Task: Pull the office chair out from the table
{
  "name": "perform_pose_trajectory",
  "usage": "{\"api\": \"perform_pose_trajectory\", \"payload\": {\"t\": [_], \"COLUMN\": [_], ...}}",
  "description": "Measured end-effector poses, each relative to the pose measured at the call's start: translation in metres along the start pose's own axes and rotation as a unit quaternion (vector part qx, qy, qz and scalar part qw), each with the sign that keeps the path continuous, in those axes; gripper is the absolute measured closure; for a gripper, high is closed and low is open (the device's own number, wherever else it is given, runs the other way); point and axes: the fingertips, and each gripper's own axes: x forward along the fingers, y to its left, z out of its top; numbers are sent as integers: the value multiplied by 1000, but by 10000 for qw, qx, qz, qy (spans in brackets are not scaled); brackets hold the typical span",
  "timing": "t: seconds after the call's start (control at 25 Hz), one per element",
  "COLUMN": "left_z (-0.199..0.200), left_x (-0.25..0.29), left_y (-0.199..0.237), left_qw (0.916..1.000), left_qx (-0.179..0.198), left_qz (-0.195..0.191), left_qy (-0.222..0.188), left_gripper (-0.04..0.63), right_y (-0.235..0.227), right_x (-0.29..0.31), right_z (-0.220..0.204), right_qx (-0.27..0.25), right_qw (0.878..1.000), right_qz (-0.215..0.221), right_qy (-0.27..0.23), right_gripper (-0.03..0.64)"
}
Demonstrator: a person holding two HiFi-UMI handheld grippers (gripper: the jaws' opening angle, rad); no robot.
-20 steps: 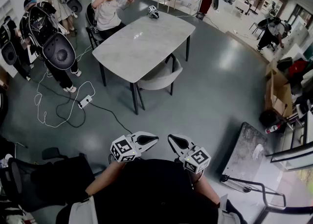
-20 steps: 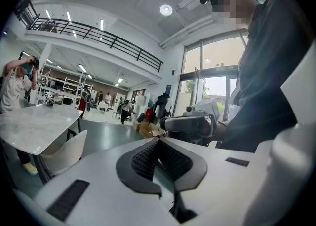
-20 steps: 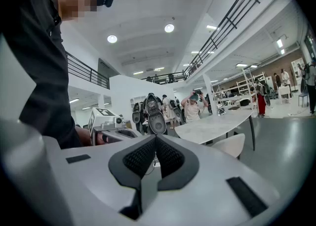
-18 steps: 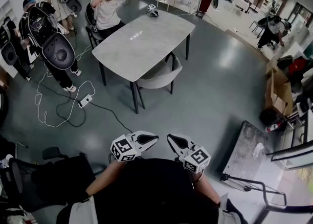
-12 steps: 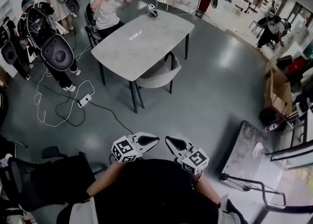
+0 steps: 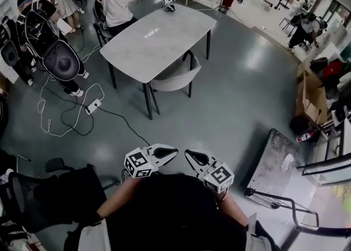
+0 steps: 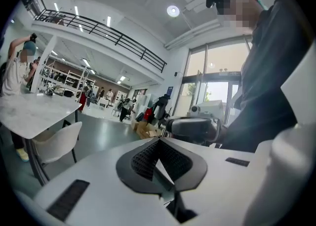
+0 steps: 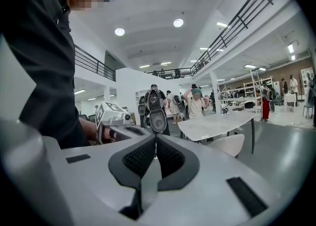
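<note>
A pale shell chair [image 6: 174, 77] with dark legs stands tucked under the near long side of the grey marble table [image 6: 155, 39], well ahead of me across the floor. Both grippers hang close to my body, far from it. My left gripper [image 6: 174, 150] is shut with nothing in it, and my right gripper [image 6: 187, 153] is shut and empty too, their tips almost facing each other. The chair [image 7: 54, 141] sits under the table [image 7: 29, 114] at the left of the left gripper view. The chair [image 8: 232, 143] and table [image 8: 217, 124] lie right of centre in the right gripper view.
People with backpacks [image 6: 52, 52] stand left of the table, and one person [image 6: 118, 3] sits at its far end. A cable with a power strip [image 6: 93, 106] lies on the floor. A black office chair [image 6: 49, 200] is at my lower left, a stone slab [image 6: 274, 162] at my right.
The table and chair have drifted slightly up and left in the head view. The seated person has raised both hands to the head. Both grippers stay shut near my body.
</note>
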Motion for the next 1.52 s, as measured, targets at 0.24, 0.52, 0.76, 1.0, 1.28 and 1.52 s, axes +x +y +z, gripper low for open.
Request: {"api": "perform_pose_trajectory", "payload": {"t": [0.24,0.52,0.76,1.0,1.28,1.52], "left_z": [8,-2,-3,-9,8,20], "left_x": [16,37,38,29,49,56], "left_y": [-9,-21,-20,-10,11,49], "left_qw": [9997,9998,9990,9987,9996,9999], "left_qx": [-188,-179,243,-99,-75,-77], "left_qz": [-76,1,350,442,239,36], "left_qy": [-169,-39,158,212,142,146], "left_gripper": [584,583,584,584,584,584], "right_y": [-6,-23,-31,-29,-53,-84], "right_x": [-18,-41,-50,-44,-40,-16], "right_z": [-12,-26,-45,-48,-44,-31], "right_qx": [73,125,307,335,406,369], "right_qw": [10000,9999,9991,9989,9984,9976], "right_qz": [-36,-73,0,90,-87,-299], "right_qy": [-25,50,285,318,391,509], "right_gripper": [595,596,595,595,595,596]}}
